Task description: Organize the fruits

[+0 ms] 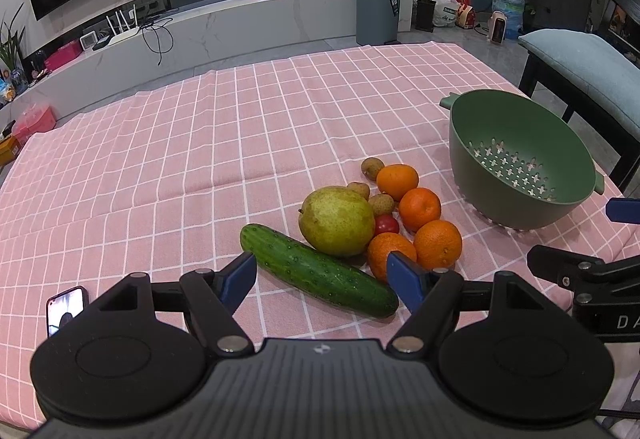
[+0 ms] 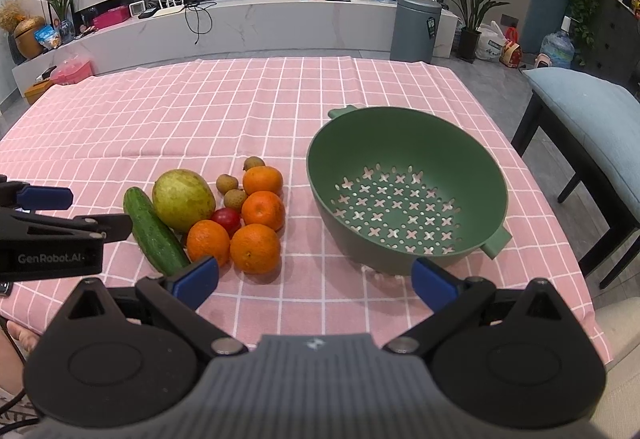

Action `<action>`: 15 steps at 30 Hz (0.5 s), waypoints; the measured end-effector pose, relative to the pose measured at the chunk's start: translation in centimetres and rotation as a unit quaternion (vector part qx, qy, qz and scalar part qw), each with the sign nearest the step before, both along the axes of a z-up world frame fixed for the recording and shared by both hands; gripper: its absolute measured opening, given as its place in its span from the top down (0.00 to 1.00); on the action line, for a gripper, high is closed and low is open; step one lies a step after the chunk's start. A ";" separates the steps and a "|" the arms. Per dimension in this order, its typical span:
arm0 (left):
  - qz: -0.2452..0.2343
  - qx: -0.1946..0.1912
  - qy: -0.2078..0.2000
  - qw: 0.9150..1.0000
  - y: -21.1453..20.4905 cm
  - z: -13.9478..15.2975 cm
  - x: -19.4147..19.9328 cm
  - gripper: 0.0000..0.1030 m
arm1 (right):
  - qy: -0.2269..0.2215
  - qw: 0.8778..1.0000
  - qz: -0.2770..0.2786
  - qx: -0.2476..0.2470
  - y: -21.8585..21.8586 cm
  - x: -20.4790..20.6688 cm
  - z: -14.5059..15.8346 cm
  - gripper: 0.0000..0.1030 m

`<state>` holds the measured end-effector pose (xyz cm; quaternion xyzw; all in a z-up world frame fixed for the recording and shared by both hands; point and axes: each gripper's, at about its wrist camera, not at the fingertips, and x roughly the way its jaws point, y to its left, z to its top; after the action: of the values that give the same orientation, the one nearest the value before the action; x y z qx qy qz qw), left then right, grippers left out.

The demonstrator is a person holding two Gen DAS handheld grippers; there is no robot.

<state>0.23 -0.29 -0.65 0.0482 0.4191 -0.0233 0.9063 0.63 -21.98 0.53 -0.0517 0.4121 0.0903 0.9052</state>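
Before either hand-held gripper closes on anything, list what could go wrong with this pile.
1. The oranges, pear and small brown fruits lie packed together; pulling one may send its neighbours rolling.
2. The cucumber lies between the open left hand-held gripper and the pear, so reaching over could knock it.
3. The small red fruit is wedged among oranges, leaving little finger room.
4. The green colander sits near the table's right edge; a push might shift it.

Even, soft indoor light falls from above; fruit casts faint shadows on the tabletop [image 2: 120, 111]. Focus is sharp, while fisheye distortion bends edges and darkens corners.
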 end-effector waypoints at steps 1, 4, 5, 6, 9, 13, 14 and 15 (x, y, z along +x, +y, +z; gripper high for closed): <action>0.000 0.000 0.000 1.000 0.0 0.0 0.0 0.16 | 0.000 1.000 0.000 0.000 0.0 0.0 0.0 0.04; 0.000 0.000 0.000 1.000 0.0 0.0 0.0 0.15 | 0.001 1.000 0.000 -0.001 0.0 0.0 0.0 0.04; 0.000 0.000 0.000 1.000 0.0 0.0 0.0 0.16 | 0.001 1.000 0.000 -0.001 0.0 0.0 0.0 0.04; 0.000 0.000 0.000 1.000 0.0 0.0 0.0 0.16 | 0.001 1.000 0.000 -0.001 0.0 0.0 0.0 0.04; 0.000 0.000 0.000 1.000 0.0 0.0 0.0 0.15 | 0.000 1.000 -0.001 -0.001 0.0 0.0 0.0 0.04; 0.000 0.000 0.001 1.000 0.0 0.0 0.0 0.15 | 0.001 1.000 -0.001 -0.001 0.0 0.0 0.0 0.04; 0.000 -0.001 0.001 1.000 0.1 0.0 0.0 0.15 | 0.001 1.000 -0.001 -0.001 0.0 0.0 0.0 0.04; 0.000 -0.001 0.001 1.000 0.0 0.0 0.0 0.15 | 0.001 1.000 -0.001 -0.001 0.0 0.0 0.0 0.04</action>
<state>0.22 -0.28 -0.66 0.0476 0.4201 -0.0239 0.9059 0.64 -22.01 0.55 -0.0524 0.4136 0.0889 0.9046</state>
